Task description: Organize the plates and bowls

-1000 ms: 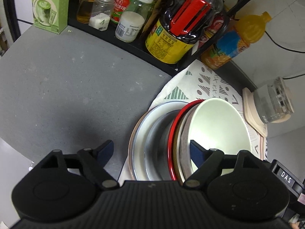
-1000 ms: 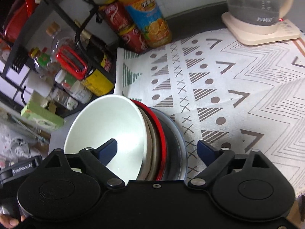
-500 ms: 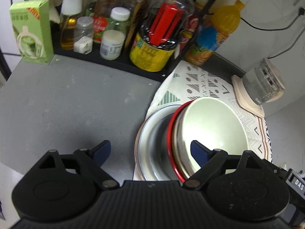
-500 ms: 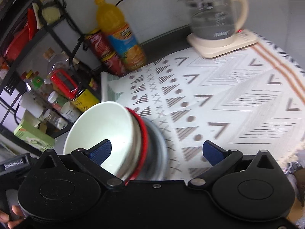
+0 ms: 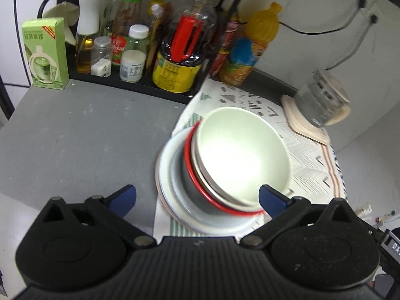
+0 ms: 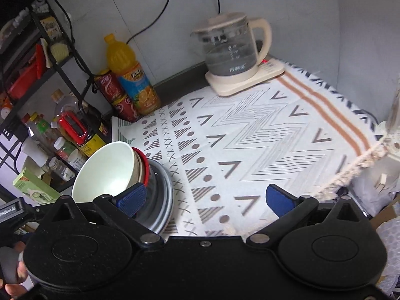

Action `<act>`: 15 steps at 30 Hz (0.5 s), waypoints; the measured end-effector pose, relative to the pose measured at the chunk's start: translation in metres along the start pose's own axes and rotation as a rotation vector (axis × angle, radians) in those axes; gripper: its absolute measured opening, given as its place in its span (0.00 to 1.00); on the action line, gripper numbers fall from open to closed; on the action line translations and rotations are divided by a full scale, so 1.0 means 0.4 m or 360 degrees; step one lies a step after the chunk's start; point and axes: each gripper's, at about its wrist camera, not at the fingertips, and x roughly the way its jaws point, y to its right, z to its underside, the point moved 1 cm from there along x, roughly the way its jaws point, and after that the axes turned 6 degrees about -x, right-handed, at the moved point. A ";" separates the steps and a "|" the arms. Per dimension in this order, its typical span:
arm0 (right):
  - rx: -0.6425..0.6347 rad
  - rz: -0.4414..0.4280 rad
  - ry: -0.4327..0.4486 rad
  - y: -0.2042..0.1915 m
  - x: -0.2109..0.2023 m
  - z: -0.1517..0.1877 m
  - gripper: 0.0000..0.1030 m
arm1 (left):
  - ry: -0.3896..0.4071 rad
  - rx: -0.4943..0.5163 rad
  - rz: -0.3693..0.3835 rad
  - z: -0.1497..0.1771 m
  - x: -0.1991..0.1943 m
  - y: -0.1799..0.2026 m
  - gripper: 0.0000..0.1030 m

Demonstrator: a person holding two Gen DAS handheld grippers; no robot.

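Stack: white bowl nested on top, a tan-rimmed bowl and a red-rimmed bowl under it, all sitting in a grey bowl on a wide white plate; the nested bowls lean toward the kettle side
Stack position: at the left edge of the patterned cloth, the plate's rim overhanging onto the bare grey counter
Left gripper: jaws opening, spread wide; in the left wrist view the stack sits between the blue pads and a little ahead of them, neither pad pressing on it
Right gripper: jaws wide apart with only cloth between them; the stack lies beside its left pad, and whether the two touch cannot be told
Room to the left: a broad stretch of grey counter between the plate and the green carton
Room to the right: most of the cloth lies free up to its fringed edge
Back edge: black rack crowded with bottles and jars, just behind the stack; an orange juice bottle and red cans stand at the cloth's rear corner
Far corner: glass kettle on its cream base, well apart from the stack
Wall: cables hang down behind the kettle
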 end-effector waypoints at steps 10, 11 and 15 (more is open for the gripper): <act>-0.0060 0.0038 0.0111 0.029 -0.176 0.104 1.00 | 0.0063 0.0156 0.0018 0.142 -0.144 0.017 1.00; -0.0063 0.0039 0.0120 0.030 -0.193 0.115 1.00 | 0.0068 0.0169 0.0022 0.154 -0.158 0.017 1.00; -0.0093 0.0085 0.0176 0.034 -0.253 0.157 1.00 | 0.0089 0.0220 0.0044 0.201 -0.202 0.019 1.00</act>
